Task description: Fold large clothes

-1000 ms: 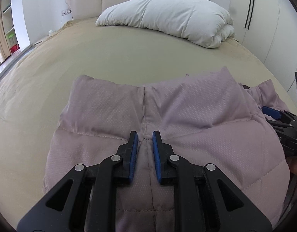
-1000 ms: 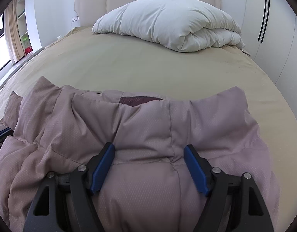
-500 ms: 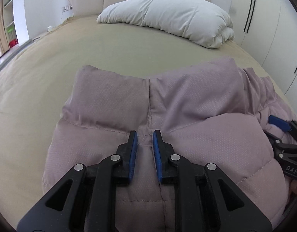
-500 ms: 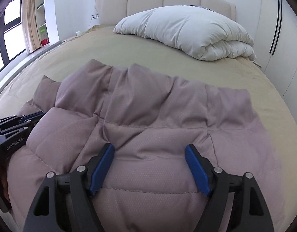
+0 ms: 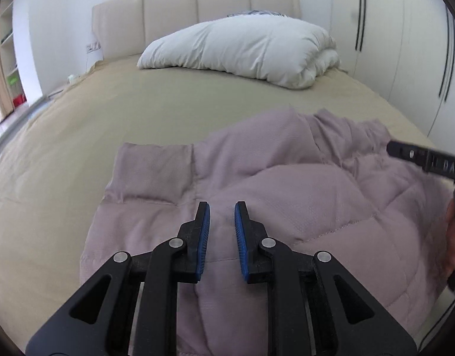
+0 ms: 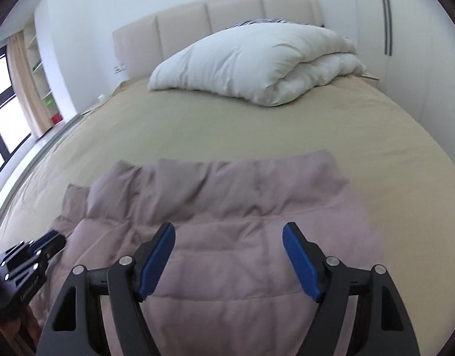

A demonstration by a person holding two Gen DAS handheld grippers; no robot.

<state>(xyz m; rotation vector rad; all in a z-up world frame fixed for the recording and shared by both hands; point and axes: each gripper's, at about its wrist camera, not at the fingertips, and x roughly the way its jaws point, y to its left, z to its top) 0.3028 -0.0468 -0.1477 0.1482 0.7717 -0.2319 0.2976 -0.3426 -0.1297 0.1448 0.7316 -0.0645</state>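
A mauve quilted puffer jacket (image 5: 301, 201) lies folded on the beige bed sheet (image 5: 138, 112), with its far edge toward the headboard. My left gripper (image 5: 222, 216) hovers over its near left part. A narrow gap shows between its blue pads and no fabric is pinched there. In the right wrist view the jacket (image 6: 233, 201) spreads out below my right gripper (image 6: 228, 237), which stands wide open above it with nothing between the pads. Each gripper shows at the edge of the other's view: the right gripper (image 5: 420, 157) with a hand (image 5: 454, 237), and the left gripper (image 6: 34, 255).
A folded white duvet (image 5: 245, 50) lies at the head of the bed against the padded headboard (image 5: 197, 9). White wardrobe doors (image 5: 405, 44) line the right side. A window (image 6: 5, 103) and shelves stand at the left. Bare sheet lies between jacket and duvet.
Both grippers have drawn back and risen from the jacket, which now sits lower and farther off. The fabric bunched at the right gripper now lies flatter. The right jaws have widened slightly.
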